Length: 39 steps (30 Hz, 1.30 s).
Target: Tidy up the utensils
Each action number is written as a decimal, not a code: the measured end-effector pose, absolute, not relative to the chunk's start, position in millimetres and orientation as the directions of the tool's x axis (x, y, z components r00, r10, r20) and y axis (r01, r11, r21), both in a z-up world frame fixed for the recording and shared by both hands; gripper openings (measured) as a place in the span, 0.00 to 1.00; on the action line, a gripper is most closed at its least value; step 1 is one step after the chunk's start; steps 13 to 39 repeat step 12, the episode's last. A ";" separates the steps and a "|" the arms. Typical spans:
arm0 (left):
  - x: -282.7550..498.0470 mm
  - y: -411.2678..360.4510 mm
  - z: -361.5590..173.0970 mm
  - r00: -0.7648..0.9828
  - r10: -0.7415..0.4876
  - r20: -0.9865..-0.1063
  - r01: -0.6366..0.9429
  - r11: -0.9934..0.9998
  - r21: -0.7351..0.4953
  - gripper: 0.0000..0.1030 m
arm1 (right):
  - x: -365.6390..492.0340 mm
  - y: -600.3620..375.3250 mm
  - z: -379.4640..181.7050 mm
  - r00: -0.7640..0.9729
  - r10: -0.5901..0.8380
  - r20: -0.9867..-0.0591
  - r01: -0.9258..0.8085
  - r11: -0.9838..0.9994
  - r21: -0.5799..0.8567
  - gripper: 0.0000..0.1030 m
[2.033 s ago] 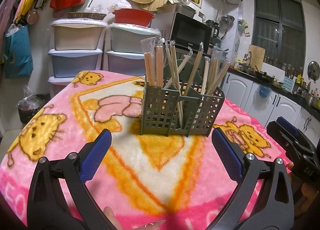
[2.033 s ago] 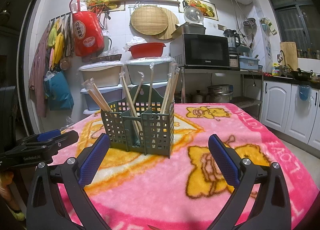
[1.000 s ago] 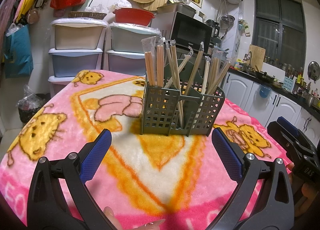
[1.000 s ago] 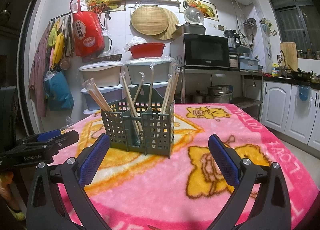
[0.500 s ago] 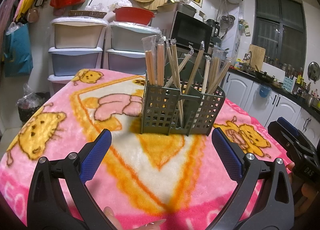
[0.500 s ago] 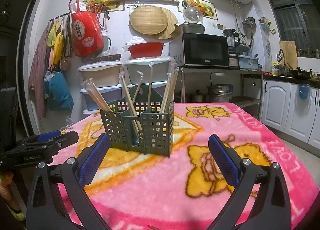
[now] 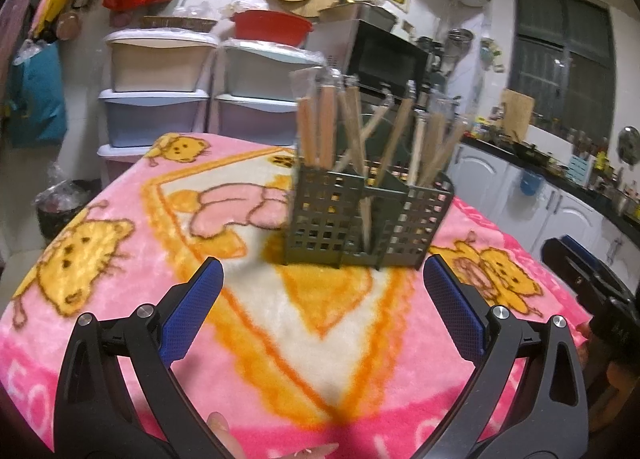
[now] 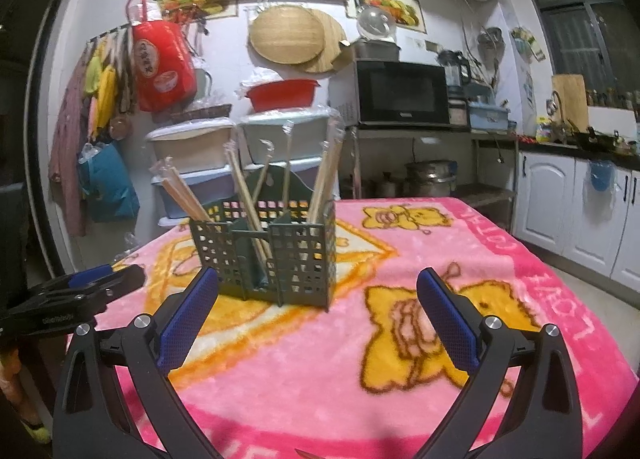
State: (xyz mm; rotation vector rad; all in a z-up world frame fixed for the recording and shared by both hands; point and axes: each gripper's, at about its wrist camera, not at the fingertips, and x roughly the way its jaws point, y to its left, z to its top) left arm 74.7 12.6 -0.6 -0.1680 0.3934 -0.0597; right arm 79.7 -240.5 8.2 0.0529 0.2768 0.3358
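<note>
A dark green slotted utensil caddy (image 7: 366,217) (image 8: 266,255) stands upright on the pink cartoon blanket (image 7: 120,243) (image 8: 460,259) that covers the table. Several pairs of wrapped wooden chopsticks (image 7: 326,127) (image 8: 244,189) stick up from its compartments. My left gripper (image 7: 322,313) hovers open in front of the caddy, nothing between its blue pads. My right gripper (image 8: 318,315) is also open and empty, facing the caddy from the other side. Each gripper shows in the other's view, the right gripper (image 7: 588,283) at the far right and the left gripper (image 8: 76,291) at the far left.
Stacked plastic drawer bins (image 7: 160,95) (image 8: 192,163) stand behind the table, with a red basin (image 8: 282,93) on top. A microwave (image 8: 402,93) sits on a metal rack to the right. White kitchen cabinets (image 8: 576,211) line the right wall. Bags hang at the left (image 8: 108,179).
Both views have shifted a little and are blurred with motion: the caddy sits slightly lower and closer in the right wrist view. Both grippers stay open and empty.
</note>
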 end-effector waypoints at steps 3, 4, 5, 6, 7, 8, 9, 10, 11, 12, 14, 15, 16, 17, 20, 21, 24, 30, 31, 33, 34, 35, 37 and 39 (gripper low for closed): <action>81.9 24.8 5.2 0.907 -0.043 -0.419 -0.033 0.985 -0.171 0.90 | 96.9 -255.9 14.9 0.903 0.299 -0.310 -0.272 0.954 0.128 0.94; 85.9 32.9 8.5 0.902 -0.042 -0.430 -0.040 0.983 -0.181 0.90 | 108.3 -265.7 17.6 0.901 0.267 -0.343 -0.233 0.963 0.137 0.94; 94.0 43.4 13.9 0.892 -0.024 -0.452 -0.061 0.983 -0.173 0.90 | 126.1 -273.6 18.3 0.882 0.230 -0.410 -0.197 0.973 0.121 0.94; 100.0 51.6 17.0 0.887 0.000 -0.461 -0.083 0.984 -0.159 0.90 | 143.7 -280.4 16.7 0.859 0.192 -0.475 -0.167 0.981 0.096 0.94; 113.5 63.8 19.6 0.869 0.057 -0.492 -0.131 0.984 -0.118 0.90 | 156.9 -287.4 14.4 0.844 0.155 -0.514 -0.133 0.988 0.080 0.94; 130.5 77.4 18.9 0.834 0.109 -0.541 -0.184 0.979 -0.087 0.90 | 178.1 -297.4 9.0 0.816 0.103 -0.569 -0.086 0.995 0.057 0.94; 139.7 85.9 17.6 0.815 0.133 -0.565 -0.212 0.974 -0.076 0.90 | 198.8 -305.9 0.5 0.777 0.070 -0.625 -0.062 0.997 0.035 0.94; 157.3 98.9 12.1 0.778 0.176 -0.604 -0.257 0.965 -0.049 0.90 | 214.1 -312.5 -7.1 0.747 0.040 -0.663 -0.038 0.999 0.018 0.94; 172.4 109.5 4.9 0.741 0.215 -0.637 -0.295 0.955 -0.022 0.90 | 234.4 -322.6 -19.2 0.710 -0.008 -0.705 0.007 1.000 -0.004 0.94; 186.0 118.4 -3.4 0.710 0.245 -0.660 -0.325 0.946 0.002 0.90 | 247.2 -329.1 -28.5 0.683 -0.027 -0.730 0.029 1.000 -0.010 0.94; 186.0 118.4 -3.4 0.710 0.245 -0.660 -0.325 0.946 0.002 0.90 | 247.2 -329.1 -28.5 0.683 -0.027 -0.730 0.029 1.000 -0.010 0.94; 186.0 118.4 -3.4 0.710 0.245 -0.660 -0.325 0.946 0.002 0.90 | 247.2 -329.1 -28.5 0.683 -0.027 -0.730 0.029 1.000 -0.010 0.94; 186.0 118.4 -3.4 0.710 0.245 -0.660 -0.325 0.946 0.002 0.90 | 247.2 -329.1 -28.5 0.683 -0.027 -0.730 0.029 1.000 -0.010 0.94; 186.0 118.4 -3.4 0.710 0.245 -0.660 -0.325 0.946 0.002 0.90 | 247.2 -329.1 -28.5 0.683 -0.027 -0.730 0.029 1.000 -0.010 0.94; 186.0 118.4 -3.4 0.710 0.245 -0.660 -0.325 0.946 0.002 0.90 | 247.2 -329.1 -28.5 0.683 -0.027 -0.730 0.029 1.000 -0.010 0.94; 186.0 118.4 -3.4 0.710 0.245 -0.660 -0.325 0.946 0.002 0.90 | 247.2 -329.1 -28.5 0.683 -0.027 -0.730 0.029 1.000 -0.010 0.94; 186.0 118.4 -3.4 0.710 0.245 -0.660 -0.325 0.946 0.002 0.90 | 247.2 -329.1 -28.5 0.683 -0.027 -0.730 0.029 1.000 -0.010 0.94; 186.0 118.4 -3.4 0.710 0.245 -0.660 -0.325 0.946 0.002 0.90 | 247.2 -329.1 -28.5 0.683 -0.027 -0.730 0.029 1.000 -0.010 0.94; 186.0 118.4 -3.4 0.710 0.245 -0.660 -0.325 0.946 0.002 0.90 | 247.2 -329.1 -28.5 0.683 -0.027 -0.730 0.029 1.000 -0.010 0.94; 186.0 118.4 -3.4 0.710 0.245 -0.660 -0.325 0.946 0.002 0.90 | 247.2 -329.1 -28.5 0.683 -0.027 -0.730 0.029 1.000 -0.010 0.94; 186.0 118.4 -3.4 0.710 0.245 -0.660 -0.325 0.946 0.002 0.90 | 247.2 -329.1 -28.5 0.683 -0.027 -0.730 0.029 1.000 -0.010 0.94; 186.0 118.4 -3.4 0.710 0.245 -0.660 -0.325 0.946 0.002 0.90 | 247.2 -329.1 -28.5 0.683 -0.027 -0.730 0.029 1.000 -0.010 0.94; 186.0 118.4 -3.4 0.710 0.245 -0.660 -0.325 0.946 0.002 0.90 | 247.2 -329.1 -28.5 0.683 -0.027 -0.730 0.029 1.000 -0.010 0.94; 186.0 118.4 -3.4 0.710 0.245 -0.660 -0.325 0.946 0.002 0.90 | 247.2 -329.1 -28.5 0.683 -0.027 -0.730 0.029 1.000 -0.010 0.94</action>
